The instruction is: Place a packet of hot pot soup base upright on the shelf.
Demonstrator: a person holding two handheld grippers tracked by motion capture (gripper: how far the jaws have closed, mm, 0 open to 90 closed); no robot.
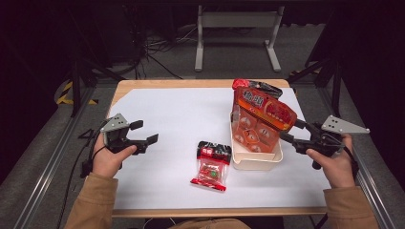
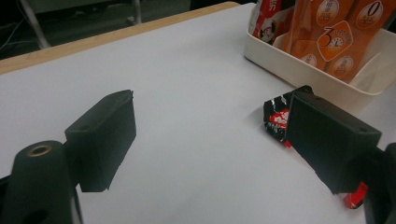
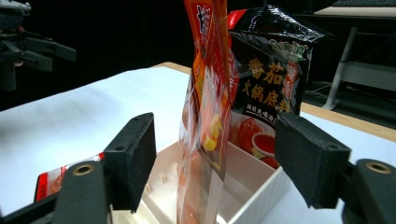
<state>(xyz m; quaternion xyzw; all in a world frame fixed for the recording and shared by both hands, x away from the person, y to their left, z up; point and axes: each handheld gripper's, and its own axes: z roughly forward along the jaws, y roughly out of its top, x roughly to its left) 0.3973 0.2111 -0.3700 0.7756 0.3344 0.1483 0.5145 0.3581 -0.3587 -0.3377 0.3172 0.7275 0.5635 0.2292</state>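
A tall orange snack packet (image 1: 260, 121) stands upright in a white bin (image 1: 255, 161) at the table's right. Behind it leans a black-and-red packet (image 1: 253, 86). My right gripper (image 1: 291, 130) is open at the bin's right side. In the right gripper view its jaws stand wide on either side of the orange packet (image 3: 205, 107) without touching it, and the black packet (image 3: 271, 79) rises behind. A small red-and-black packet (image 1: 212, 164) lies flat on the white sheet. My left gripper (image 1: 146, 131) is open and empty to its left. That small packet (image 2: 276, 119) is partly hidden by the left gripper's far jaw.
A white sheet (image 1: 181, 114) covers the wooden table. The bin (image 2: 299, 70) sits near the right edge. Metal frame rails run along both sides of the table, and a grey stand (image 1: 236, 33) is on the floor beyond the far edge.
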